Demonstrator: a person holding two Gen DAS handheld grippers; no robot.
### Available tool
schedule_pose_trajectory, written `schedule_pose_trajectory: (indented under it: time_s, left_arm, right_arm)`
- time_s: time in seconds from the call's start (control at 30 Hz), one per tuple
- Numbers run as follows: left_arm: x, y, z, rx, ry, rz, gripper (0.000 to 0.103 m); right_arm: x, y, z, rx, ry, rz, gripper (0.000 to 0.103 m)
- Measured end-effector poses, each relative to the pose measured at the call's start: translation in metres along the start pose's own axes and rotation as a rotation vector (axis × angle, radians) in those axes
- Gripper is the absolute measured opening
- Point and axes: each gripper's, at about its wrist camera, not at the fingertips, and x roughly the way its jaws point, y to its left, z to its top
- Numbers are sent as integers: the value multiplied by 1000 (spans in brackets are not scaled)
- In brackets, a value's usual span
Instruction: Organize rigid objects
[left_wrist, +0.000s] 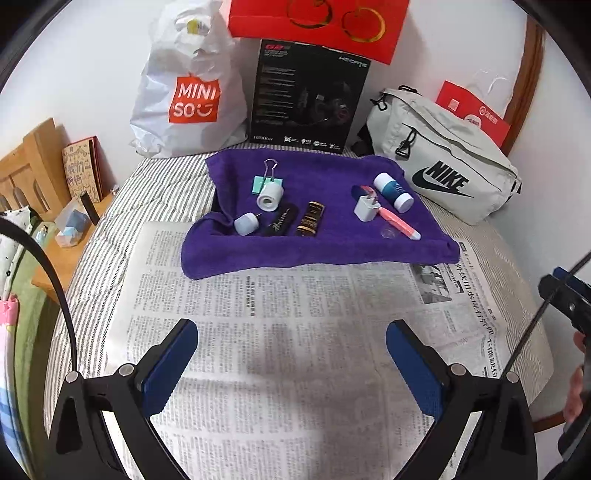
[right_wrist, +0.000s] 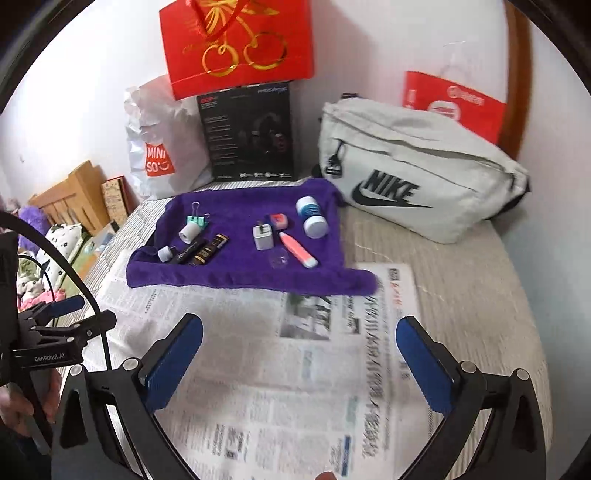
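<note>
Purple towel (left_wrist: 317, 243) on your newspaper (left_wrist: 280, 343) carries two white plugs (left_wrist: 270, 196), two dark tubes (left_wrist: 311, 218), one bottle (left_wrist: 393, 192), one pink pen (left_wrist: 397, 220), one clip (left_wrist: 268, 180). Your left gripper (left_wrist: 291, 354) and right gripper (right_wrist: 299, 350) gape wide, holding nothing.

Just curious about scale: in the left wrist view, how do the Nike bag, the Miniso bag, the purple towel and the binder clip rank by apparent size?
1. purple towel
2. Miniso bag and Nike bag: too alike to rank, and both stand farther back
3. binder clip
</note>
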Motion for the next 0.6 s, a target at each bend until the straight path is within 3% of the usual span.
schedule_pose_trajectory:
  time_s: [0.2, 0.6]
  left_arm:
    - [-15, -21, -2, 48, -6, 33, 103]
    - [-31, -27, -6, 39, -14, 35, 103]
  right_arm:
    - [-20, -13, -14, 54, 1, -29, 103]
    - [-35, -15, -25, 63, 6, -41, 103]
